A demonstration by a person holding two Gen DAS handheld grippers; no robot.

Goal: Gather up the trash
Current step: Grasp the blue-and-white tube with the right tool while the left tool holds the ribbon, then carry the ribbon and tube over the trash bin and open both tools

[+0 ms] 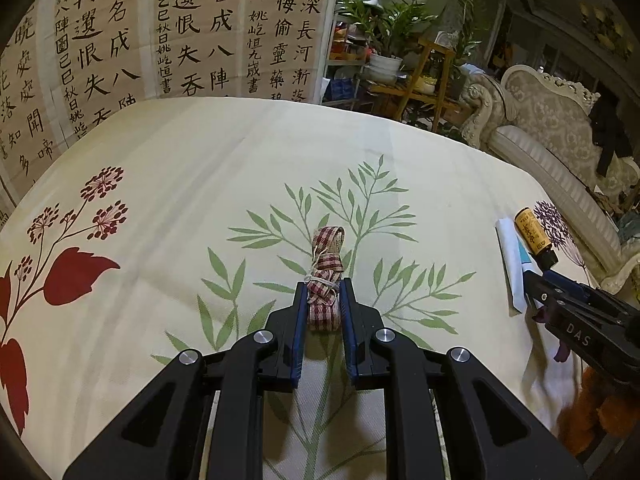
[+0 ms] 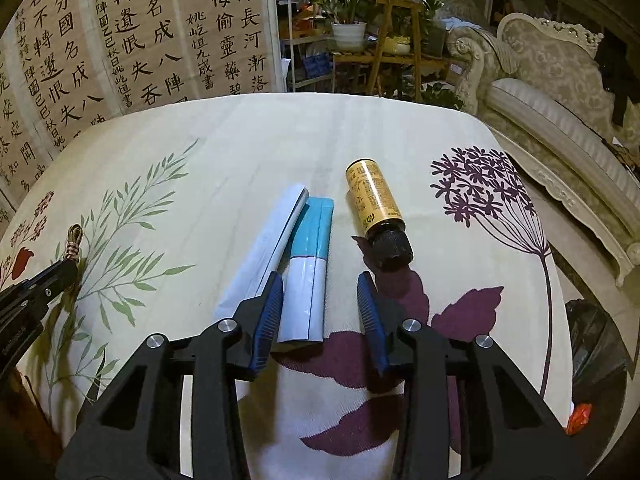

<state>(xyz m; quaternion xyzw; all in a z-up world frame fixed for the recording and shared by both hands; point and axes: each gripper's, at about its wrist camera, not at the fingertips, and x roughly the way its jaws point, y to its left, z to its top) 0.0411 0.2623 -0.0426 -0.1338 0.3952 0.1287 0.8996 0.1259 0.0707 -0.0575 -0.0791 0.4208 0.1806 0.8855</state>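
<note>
Pinching a small bundle of red-and-cream checked ribbon [image 1: 326,276], the left gripper [image 1: 323,300] has its blue pads narrowed onto the bundle's near half. Ribbon is folded on itself and tied round the middle with pale string. Long axis runs straight away from the camera, in line with the fingers; a free loop sticks out past the fingertips, pointing to the far table edge. Bundle sits low over the cream tablecloth [image 1: 180,184], above the green leaf print; whether it touches the cloth cannot be told.

Right gripper [image 2: 320,292]: jaws wide, holding nothing. Between them lies the near end of a flat white-and-turquoise packet [image 2: 310,268], white half toward the camera, turquoise half away. Its long axis runs nearly straight away from the gripper. The left pad [image 2: 267,316] sits just beside the packet's left edge; the right pad stands clear of it.

Just left of the packet, touching or overlapping it along one side, a long white folded paper sleeve [image 2: 260,248] lies tilted, far end leaning right.

Right of the packet, apart from it, a small brown glass bottle [image 2: 374,208] with a gold label lies on its side. Black cap points toward the camera and slightly right; base points away. Cap rests near the purple leaf print.

From the left wrist view, bottle [image 1: 532,234] and paper lie at the table's right edge, with the right gripper's fingers just before them.

Behind the table: calligraphy panels [image 1: 120,40], potted plants [image 2: 344,4], an ornate pale sofa [image 2: 552,76].
</note>
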